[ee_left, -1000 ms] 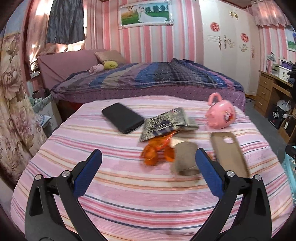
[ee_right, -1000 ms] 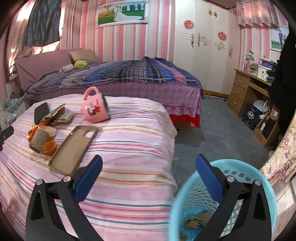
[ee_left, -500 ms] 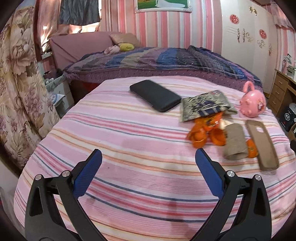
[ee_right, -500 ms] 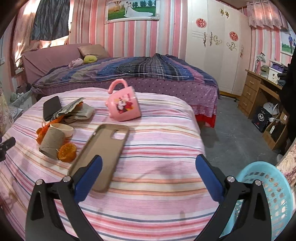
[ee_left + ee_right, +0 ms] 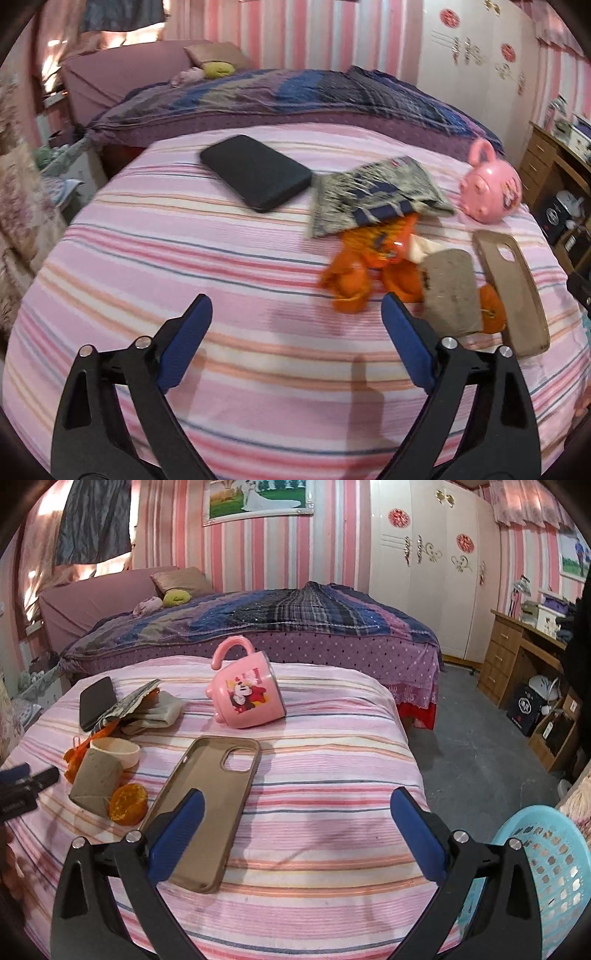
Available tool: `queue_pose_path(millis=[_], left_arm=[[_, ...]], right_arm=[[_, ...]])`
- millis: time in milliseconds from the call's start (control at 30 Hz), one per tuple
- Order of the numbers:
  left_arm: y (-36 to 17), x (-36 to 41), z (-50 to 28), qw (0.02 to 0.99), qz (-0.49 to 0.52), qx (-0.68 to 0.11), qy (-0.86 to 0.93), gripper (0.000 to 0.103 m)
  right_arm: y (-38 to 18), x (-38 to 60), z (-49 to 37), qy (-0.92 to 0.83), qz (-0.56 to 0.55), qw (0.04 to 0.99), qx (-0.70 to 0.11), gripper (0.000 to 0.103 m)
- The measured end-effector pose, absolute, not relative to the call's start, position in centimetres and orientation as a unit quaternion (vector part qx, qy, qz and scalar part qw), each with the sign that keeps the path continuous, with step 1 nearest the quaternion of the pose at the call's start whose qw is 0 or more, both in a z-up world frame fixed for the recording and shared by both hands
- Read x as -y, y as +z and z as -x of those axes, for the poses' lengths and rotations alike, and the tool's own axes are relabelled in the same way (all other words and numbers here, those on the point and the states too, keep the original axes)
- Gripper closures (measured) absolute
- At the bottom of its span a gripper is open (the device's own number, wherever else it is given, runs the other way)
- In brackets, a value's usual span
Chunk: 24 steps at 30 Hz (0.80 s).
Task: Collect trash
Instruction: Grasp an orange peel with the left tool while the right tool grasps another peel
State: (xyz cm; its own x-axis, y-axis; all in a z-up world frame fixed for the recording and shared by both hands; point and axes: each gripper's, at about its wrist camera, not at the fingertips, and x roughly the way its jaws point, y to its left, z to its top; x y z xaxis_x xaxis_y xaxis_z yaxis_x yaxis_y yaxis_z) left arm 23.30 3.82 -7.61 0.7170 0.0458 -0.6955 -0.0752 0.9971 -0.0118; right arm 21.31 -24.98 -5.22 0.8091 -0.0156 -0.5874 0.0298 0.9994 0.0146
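A: Currently, where is the trash?
B: Orange peel pieces (image 5: 347,284) lie on the pink striped bed (image 5: 184,266), just beyond the left hand-held gripper (image 5: 295,314), whose jaws, just narrowing slightly, stand spread and empty.
A: And the right hand-held gripper (image 5: 295,812)?
B: Spread, empty, over a brown phone case (image 5: 214,794).

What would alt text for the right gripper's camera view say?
An open right gripper hovers over a pink striped bed holding a brown phone case, a tipped pink mug, orange peel and a cardboard tube. A blue basket sits lower right.
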Motion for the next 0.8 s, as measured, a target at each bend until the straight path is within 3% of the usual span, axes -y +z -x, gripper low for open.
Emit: queue_pose_path(millis=[200,267,333,367,400,800], left_arm=[[-8.7,-2.6,-25.8,0.915,0.02,-0.404,0.013,0.037],[-9.0,-2.8,-26.3,0.91,0.032,-0.413,0.003,0.053],[-9.0,-2.9,-26.4,0.91,0.041,-0.413,-0.001,0.063],[-9.0,-2.9,-26.4,0.911,0.043,-0.41,-0.007,0.077],[-8.9,-2.9,-26.3,0.912,0.045,-0.408,-0.014,0.08],[-7.4,-5.1,-22.6,0.924,0.012,-0.381,0.027,0.08]], right_arm=[[-5.6,25.5,-22.1,-0.019,-0.019,0.948,-0.316,0.005],[-5.6,25.3,-22.2,-0.019,-0.014,0.948,-0.316,0.005],[-5.6,25.2,-22.3,-0.018,-0.012,0.949,-0.316,0.005],[-5.6,25.0,-22.3,-0.014,-0.008,0.949,-0.316,0.005],[-5.6,24.9,-22.3,-0.013,-0.006,0.949,-0.316,0.005],[-5.4,21.4,-21.4,0.037,0.011,0.948,-0.317,0.005]])
